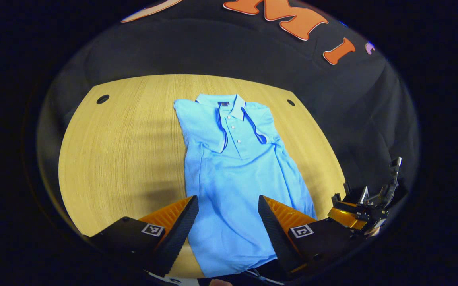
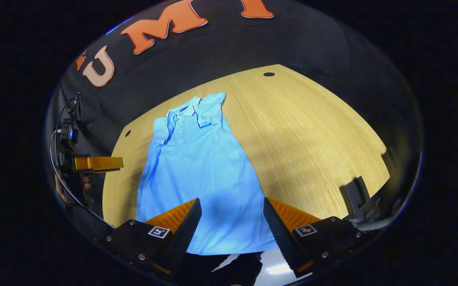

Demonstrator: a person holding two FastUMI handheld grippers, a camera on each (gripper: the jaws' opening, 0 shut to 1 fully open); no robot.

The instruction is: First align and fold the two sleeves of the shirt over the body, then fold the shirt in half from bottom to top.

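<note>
**Both tools open above the shirt's hem**

Nearest my left camera are the left tool's (image 1: 228, 222) two fingers, spread wide with nothing between them but the blue shirt (image 1: 233, 174) lying below. I cannot tell whether the fingers touch the cloth; they grip nothing. Ahead of this tool the shirt runs away from me, hem closest, collar (image 1: 229, 105) farthest, flat on the wooden surface (image 1: 125, 151). Both sleeves are folded in over the body: the dark-trimmed cuffs lie on the chest on either side of the button placket. Off to the right of the left tool, near the surface's edge, I see the right tool (image 1: 358, 210) with its mount, held apart from the shirt.

From my right camera, the right tool (image 2: 232, 226) is likewise wide open and holds nothing. The shirt (image 2: 201, 174) lies straight ahead of it and a little to its left, hem just beyond the fingers, collar (image 2: 189, 109) at the far end. Bare surface (image 2: 312, 139) stretches to the right of this tool. Far to its left, beyond the surface's edge, the left tool (image 2: 94, 163) shows with a hand (image 2: 72, 186) on its grip. A dark bracket (image 2: 356, 194) stands at the surface's near right edge.
</note>
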